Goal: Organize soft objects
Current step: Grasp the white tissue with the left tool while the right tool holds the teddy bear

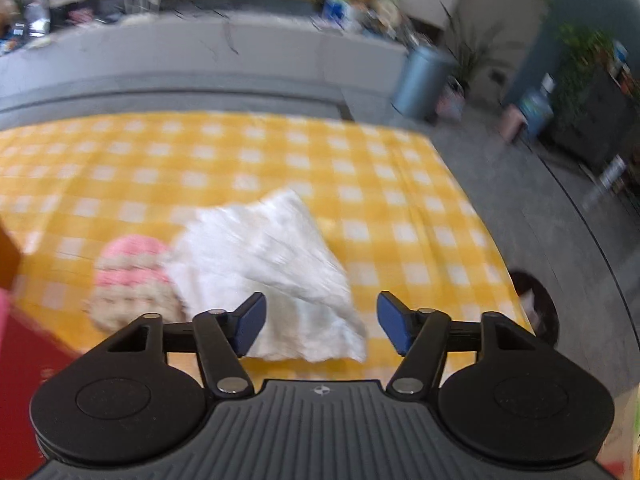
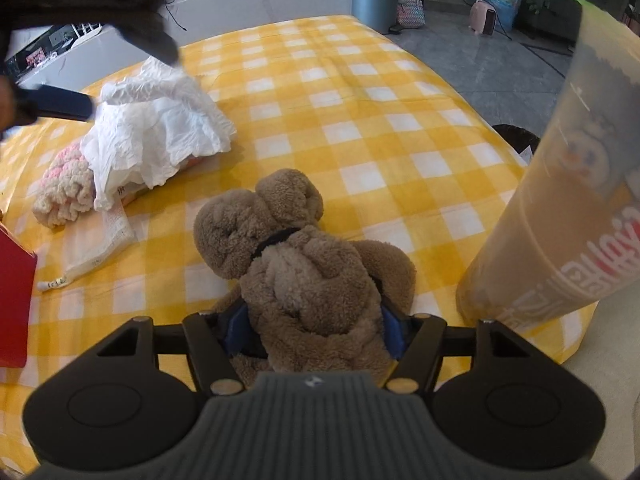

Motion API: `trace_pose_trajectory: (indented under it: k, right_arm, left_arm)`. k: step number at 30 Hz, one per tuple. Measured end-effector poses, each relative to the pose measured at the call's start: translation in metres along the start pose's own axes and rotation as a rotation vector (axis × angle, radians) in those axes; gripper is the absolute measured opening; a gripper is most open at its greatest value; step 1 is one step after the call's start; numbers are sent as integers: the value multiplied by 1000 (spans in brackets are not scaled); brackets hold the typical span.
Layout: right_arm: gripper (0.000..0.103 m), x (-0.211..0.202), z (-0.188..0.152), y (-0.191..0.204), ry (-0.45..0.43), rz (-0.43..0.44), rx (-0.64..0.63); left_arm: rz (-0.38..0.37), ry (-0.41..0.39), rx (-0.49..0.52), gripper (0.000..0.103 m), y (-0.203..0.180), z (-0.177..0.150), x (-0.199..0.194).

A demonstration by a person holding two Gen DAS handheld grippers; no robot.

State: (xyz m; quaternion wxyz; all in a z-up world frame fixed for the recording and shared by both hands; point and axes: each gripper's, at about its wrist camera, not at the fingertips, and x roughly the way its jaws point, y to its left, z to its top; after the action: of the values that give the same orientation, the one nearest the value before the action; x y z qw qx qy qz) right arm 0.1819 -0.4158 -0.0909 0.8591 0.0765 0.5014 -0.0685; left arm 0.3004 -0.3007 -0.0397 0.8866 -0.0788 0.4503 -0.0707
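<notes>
While the right gripper (image 2: 316, 328) is clamping the brown plush toy (image 2: 296, 264) low on its body between the pads, it is best lifting slowly, as the left gripper (image 1: 320, 322) is hovering spread apart just behind the crumpled white bag (image 1: 264, 264).

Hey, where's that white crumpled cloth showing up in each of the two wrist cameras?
Left wrist view: the white crumpled cloth lies at centre, just beyond the open left gripper.
Right wrist view: the cloth lies upper left, beyond the brown plush toy that the right gripper grips.
Shared landmark: the pink and cream knitted item touching the cloth's left edge.
</notes>
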Motion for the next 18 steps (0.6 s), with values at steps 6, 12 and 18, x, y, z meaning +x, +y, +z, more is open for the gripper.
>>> trace_pose_trajectory:
  k: [6,12,18]
  right_arm:
    - [65,0,-1,-2,-2,13,2]
    - [65,0,-3,-1,-1,12,-8]
    - [65,2,-3,-1,0,15,-14]
  left_arm:
    - [-11,64,-70,34,3,-2,25]
    - [26,69,-81,10,13,-3,32]
    - [5,-4,13,7,24,-28,-13]
